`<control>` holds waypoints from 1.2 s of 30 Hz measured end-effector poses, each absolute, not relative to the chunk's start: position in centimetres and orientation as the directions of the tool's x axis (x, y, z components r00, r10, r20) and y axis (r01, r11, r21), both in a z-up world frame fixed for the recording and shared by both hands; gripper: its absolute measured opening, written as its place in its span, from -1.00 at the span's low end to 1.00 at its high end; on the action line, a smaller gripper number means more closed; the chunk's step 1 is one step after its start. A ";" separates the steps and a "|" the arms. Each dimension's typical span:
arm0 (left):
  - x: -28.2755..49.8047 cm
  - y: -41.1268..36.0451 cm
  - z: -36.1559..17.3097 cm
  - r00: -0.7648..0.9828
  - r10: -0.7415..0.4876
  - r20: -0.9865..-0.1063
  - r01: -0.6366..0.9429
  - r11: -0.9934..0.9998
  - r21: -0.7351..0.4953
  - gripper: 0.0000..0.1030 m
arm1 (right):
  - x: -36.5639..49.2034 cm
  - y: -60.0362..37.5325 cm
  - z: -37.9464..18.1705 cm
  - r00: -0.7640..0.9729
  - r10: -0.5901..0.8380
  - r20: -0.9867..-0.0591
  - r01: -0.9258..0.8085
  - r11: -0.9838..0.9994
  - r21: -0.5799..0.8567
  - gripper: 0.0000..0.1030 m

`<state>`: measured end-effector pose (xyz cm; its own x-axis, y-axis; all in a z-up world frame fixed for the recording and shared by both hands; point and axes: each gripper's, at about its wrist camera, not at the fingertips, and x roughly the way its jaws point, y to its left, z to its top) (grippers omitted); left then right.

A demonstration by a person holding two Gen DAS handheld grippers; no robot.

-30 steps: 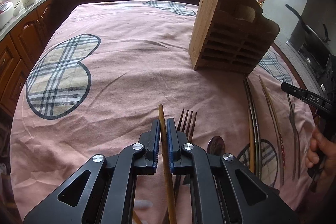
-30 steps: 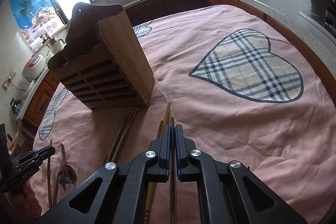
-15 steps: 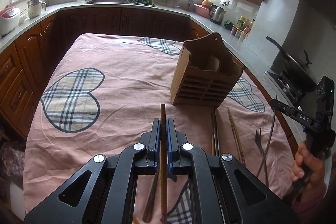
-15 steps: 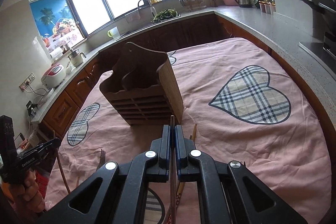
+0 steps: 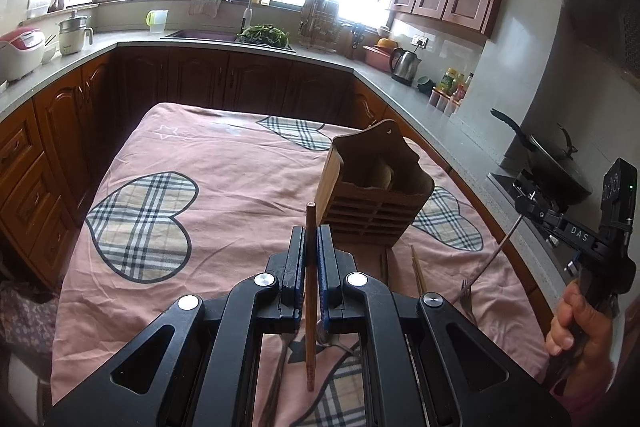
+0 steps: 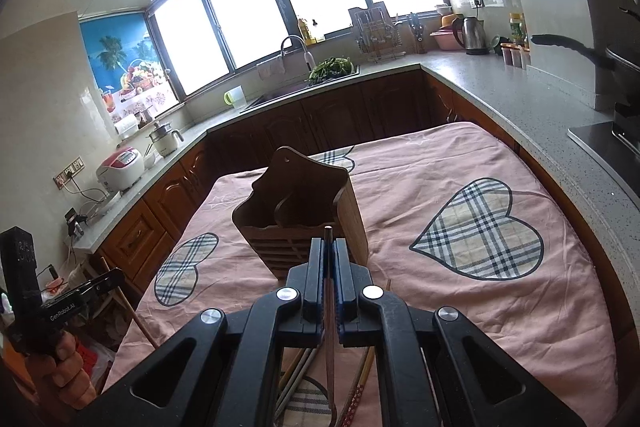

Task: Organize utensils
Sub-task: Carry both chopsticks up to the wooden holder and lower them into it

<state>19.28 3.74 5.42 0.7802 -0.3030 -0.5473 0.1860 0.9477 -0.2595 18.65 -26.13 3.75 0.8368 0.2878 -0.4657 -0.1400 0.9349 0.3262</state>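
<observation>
The left gripper (image 5: 311,241) has its fingers (image 5: 295,259) clenched on a brown wooden chopstick (image 5: 310,291), which runs lengthwise between the blue pads, its blunt end poking out past the fingertips and its other end hanging below the gripper body. The right gripper (image 6: 329,253) is likewise clamped on a thin metal utensil (image 6: 329,347), seemingly a fork handle, whose tip stands just beyond its fingers (image 6: 316,267); seen from the left wrist, the right gripper (image 5: 528,205) is held up in the air at the right edge of the worktop with the fork (image 5: 486,265) hanging down from it, tines lowest. Both grippers are raised above the worktop (image 5: 240,195), which is covered by a pink cloth with plaid hearts. The wooden utensil holder (image 5: 374,195) stands upright on the cloth ahead of both grippers, its open compartments facing up and its slatted front toward the cameras. More loose utensils lie on the cloth just in front of the holder: another chopstick (image 5: 418,273) beside its base and a bundle of chopsticks (image 6: 296,375) partly hidden beneath the right gripper.
</observation>
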 end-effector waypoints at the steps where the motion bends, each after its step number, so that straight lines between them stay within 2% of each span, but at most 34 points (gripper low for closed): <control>1: 19.3 3.7 5.7 0.786 -0.303 -0.539 0.185 0.947 -0.262 -0.91 | 18.7 -26.2 4.0 0.842 0.286 -0.457 -0.140 0.935 0.326 -0.92; 24: 28.7 0.8 14.6 0.915 -0.290 -0.281 0.201 0.930 -0.307 -0.91 | 25.2 -27.0 12.9 0.951 0.231 -0.204 -0.149 0.925 0.350 -0.92; 30: 32.6 0.6 12.9 0.936 -0.250 -0.248 0.144 0.915 -0.377 -0.91 | 29.1 -26.6 12.0 0.953 0.213 -0.215 -0.130 0.929 0.345 -0.92; 36: 36.0 -0.7 9.4 0.933 -0.219 -0.287 0.092 0.913 -0.397 -0.91 | 31.9 -25.8 8.2 0.942 0.206 -0.265 -0.106 0.931 0.348 -0.92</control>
